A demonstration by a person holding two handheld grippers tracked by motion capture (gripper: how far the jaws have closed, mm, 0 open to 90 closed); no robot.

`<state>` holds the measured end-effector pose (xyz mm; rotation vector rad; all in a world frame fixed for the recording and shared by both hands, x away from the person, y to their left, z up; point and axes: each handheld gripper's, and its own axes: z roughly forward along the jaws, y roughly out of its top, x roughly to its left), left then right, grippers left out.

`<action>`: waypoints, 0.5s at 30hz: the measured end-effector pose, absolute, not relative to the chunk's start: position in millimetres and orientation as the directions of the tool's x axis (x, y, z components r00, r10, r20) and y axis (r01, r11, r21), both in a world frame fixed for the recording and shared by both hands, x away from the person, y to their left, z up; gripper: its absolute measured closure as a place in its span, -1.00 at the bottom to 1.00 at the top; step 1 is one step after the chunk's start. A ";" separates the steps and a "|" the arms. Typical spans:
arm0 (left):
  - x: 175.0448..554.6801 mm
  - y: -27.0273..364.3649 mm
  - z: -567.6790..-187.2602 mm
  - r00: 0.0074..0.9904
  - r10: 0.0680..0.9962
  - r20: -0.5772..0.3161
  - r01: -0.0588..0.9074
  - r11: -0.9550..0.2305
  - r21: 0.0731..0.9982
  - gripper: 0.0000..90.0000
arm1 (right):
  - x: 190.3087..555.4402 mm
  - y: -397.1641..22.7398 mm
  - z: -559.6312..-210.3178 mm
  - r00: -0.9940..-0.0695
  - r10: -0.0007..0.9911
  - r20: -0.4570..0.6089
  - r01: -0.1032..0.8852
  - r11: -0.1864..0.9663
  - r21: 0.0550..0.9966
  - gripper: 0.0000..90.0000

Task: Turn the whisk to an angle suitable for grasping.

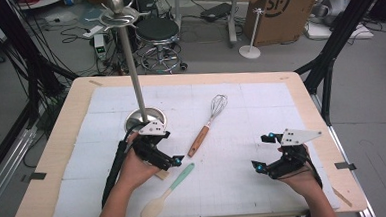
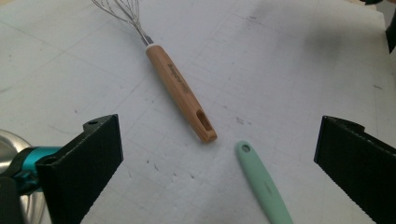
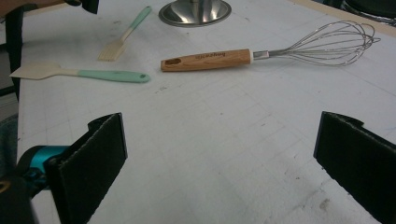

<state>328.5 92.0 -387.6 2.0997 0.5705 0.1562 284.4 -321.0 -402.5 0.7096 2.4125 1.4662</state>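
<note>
A whisk point(image 1: 206, 127) with a wooden handle lies on the white mat point(image 1: 241, 111) at mid-table. Just ahead of my left gripper point(image 1: 172, 148), which is open and empty, are the whisk handle's end point(image 2: 180, 91) and the mint handle of a spatula point(image 2: 264, 186). That spatula point(image 1: 168, 192) lies near the front edge, cream blade toward me. My right gripper point(image 1: 262, 152) is open over bare mat at the right. From it I see the whisk point(image 3: 219, 59), the spatula point(image 3: 93, 73) and a second mint-handled tool point(image 3: 123, 35) farther off. Both grippers' jaws point(image 2: 218, 161) point(image 3: 219, 149) stand wide apart.
A tall metal hanging stand point(image 1: 133, 76) rises from a round base point(image 1: 145, 120) beside my left hand, also seen as the base point(image 3: 195, 10) from the right gripper. Beyond the table are a stool point(image 1: 157, 33), a cardboard box point(image 1: 278, 9), floor cables and black frame legs point(image 1: 328, 56).
</note>
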 end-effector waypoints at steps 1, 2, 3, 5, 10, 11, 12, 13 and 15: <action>331.5 88.9 -385.8 0.884 0.456 -0.103 0.337 -0.470 0.816 -0.96 | 284.7 -320.9 -402.6 -0.856 0.515 0.052 0.284 0.384 0.879 -0.95; 334.4 85.5 -384.3 0.882 0.461 -0.100 0.341 -0.476 0.811 -0.96 | 284.9 -321.0 -402.6 -0.855 0.515 0.051 0.284 0.384 0.878 -0.95; 337.4 82.1 -383.3 0.882 0.462 -0.094 0.339 -0.483 0.808 -0.96 | 285.2 -321.3 -402.5 -0.856 0.514 0.051 0.283 0.384 0.879 -0.95; 343.4 74.5 -383.6 0.884 0.458 -0.093 0.344 -0.502 0.794 -0.96 | 285.5 -322.1 -402.1 -0.853 0.519 0.055 0.286 0.376 0.881 -0.95; 358.3 52.9 -397.1 0.876 0.470 -0.108 0.386 -0.551 0.740 -0.96 | 286.5 -320.5 -402.5 -0.858 0.512 0.052 0.282 0.382 0.880 -0.95; 361.4 49.1 -399.5 0.874 0.473 -0.111 0.391 -0.550 0.738 -0.96 | 286.5 -320.0 -402.7 -0.858 0.511 0.055 0.285 0.384 0.878 -0.95; 364.7 44.7 -401.0 0.872 0.477 -0.114 0.399 -0.554 0.730 -0.96 | 286.5 -319.6 -402.7 -0.857 0.512 0.054 0.286 0.385 0.878 -0.95; 367.7 39.3 -402.4 0.872 0.476 -0.113 0.403 -0.566 0.719 -0.96 | 286.5 -319.6 -402.7 -0.857 0.512 0.054 0.286 0.385 0.878 -0.95; 373.2 28.4 -404.5 0.878 0.471 -0.087 0.393 -0.602 0.695 -0.96 | 286.8 -319.2 -402.8 -0.859 0.509 0.052 0.283 0.388 0.877 -0.95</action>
